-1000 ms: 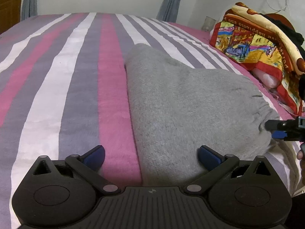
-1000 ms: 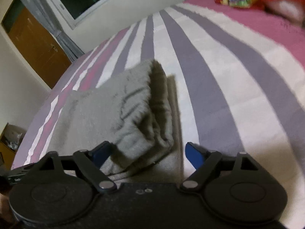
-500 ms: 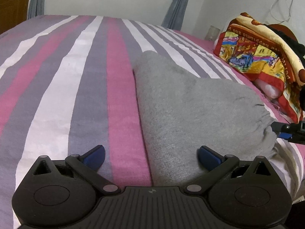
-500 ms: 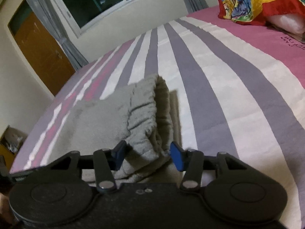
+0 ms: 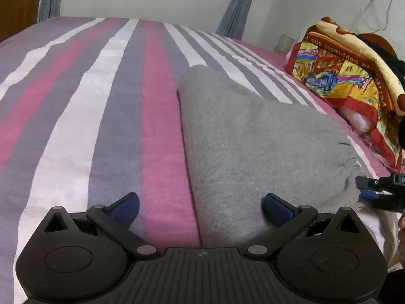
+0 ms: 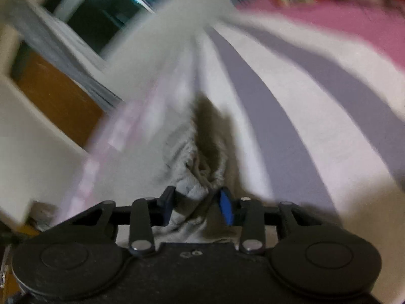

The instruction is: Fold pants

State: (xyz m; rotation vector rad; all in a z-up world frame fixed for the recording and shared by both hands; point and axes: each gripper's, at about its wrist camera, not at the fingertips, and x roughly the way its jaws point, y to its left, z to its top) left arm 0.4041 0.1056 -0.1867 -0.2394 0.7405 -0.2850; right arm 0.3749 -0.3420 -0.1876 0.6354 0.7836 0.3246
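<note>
Right wrist view, though blurred, shows the right gripper with its fingers closing on the gathered waistband of the grey pants, cloth bunched between them, seemingly to get a firm hold on all layers for the next fold. The pants lie lengthwise on the striped bed. The left gripper hangs with fingers spread wide, the garment's edge running between them, none of it pinched, probably ready to take that side.
</note>
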